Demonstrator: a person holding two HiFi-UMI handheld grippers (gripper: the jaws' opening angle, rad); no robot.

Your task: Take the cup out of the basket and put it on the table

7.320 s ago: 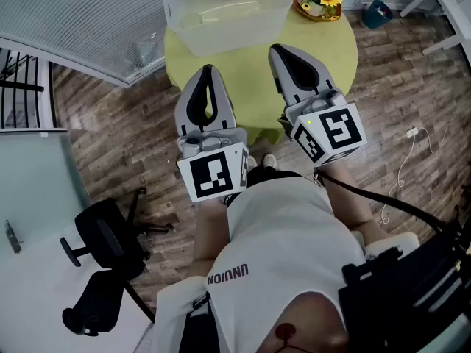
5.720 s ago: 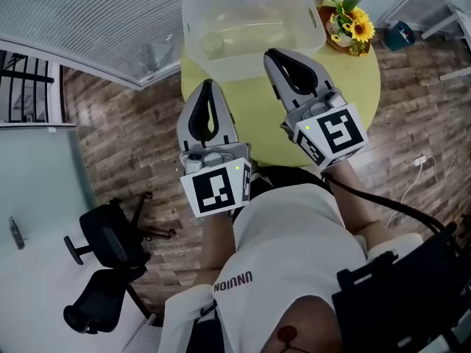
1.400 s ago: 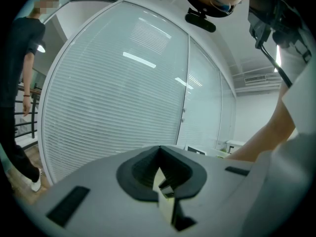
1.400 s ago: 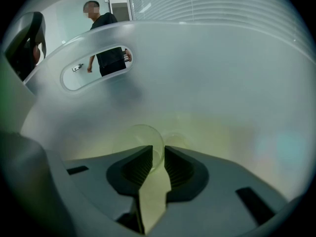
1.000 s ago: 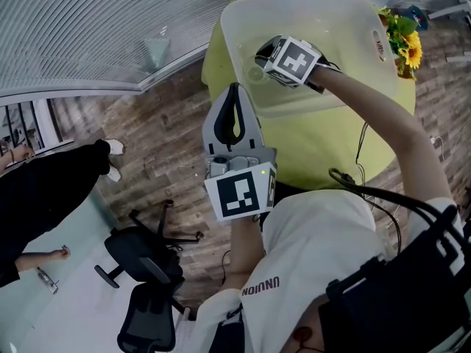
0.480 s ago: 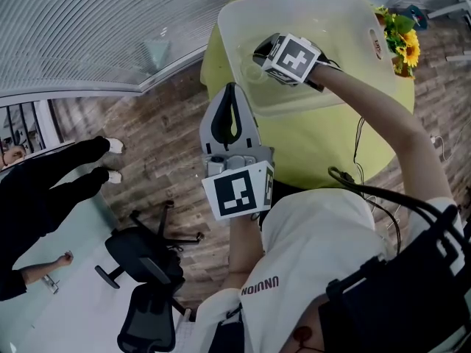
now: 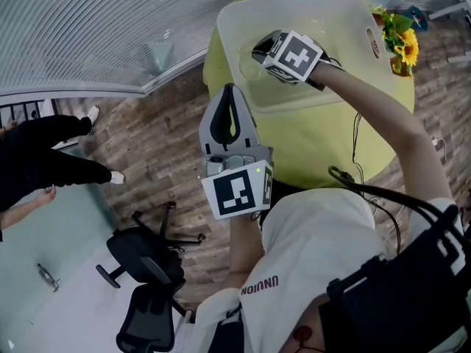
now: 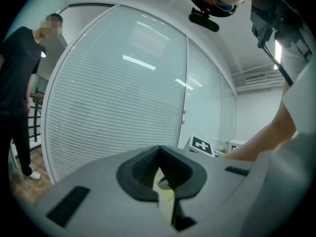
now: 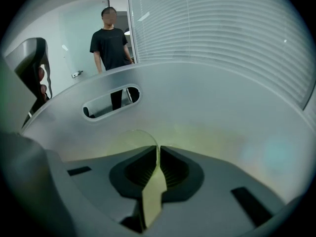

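Observation:
A clear plastic cup (image 7: 249,66) stands inside the translucent basket (image 7: 229,17) on the yellow-green round table (image 7: 324,142). My right gripper (image 7: 260,50) reaches down into the basket at its left end. In the right gripper view its jaws (image 9: 158,149) are shut on the thin rim of the cup (image 9: 134,141), which curves off to the left, with the basket wall (image 9: 212,107) behind. My left gripper (image 7: 230,92) is held over the floor beside the table, shut and empty; the left gripper view shows the jaws (image 8: 159,153) together.
Sunflowers in a basket (image 7: 403,41) stand at the table's right edge. A person in black (image 7: 40,169) walks on the wooden floor at left. A black office chair (image 7: 140,259) stands below. Window blinds (image 7: 88,28) run along the upper left.
Several seconds ago both grippers hung in front of the basket; the right one has since gone in. Over the last second it barely shifts, while the person in black walks further left.

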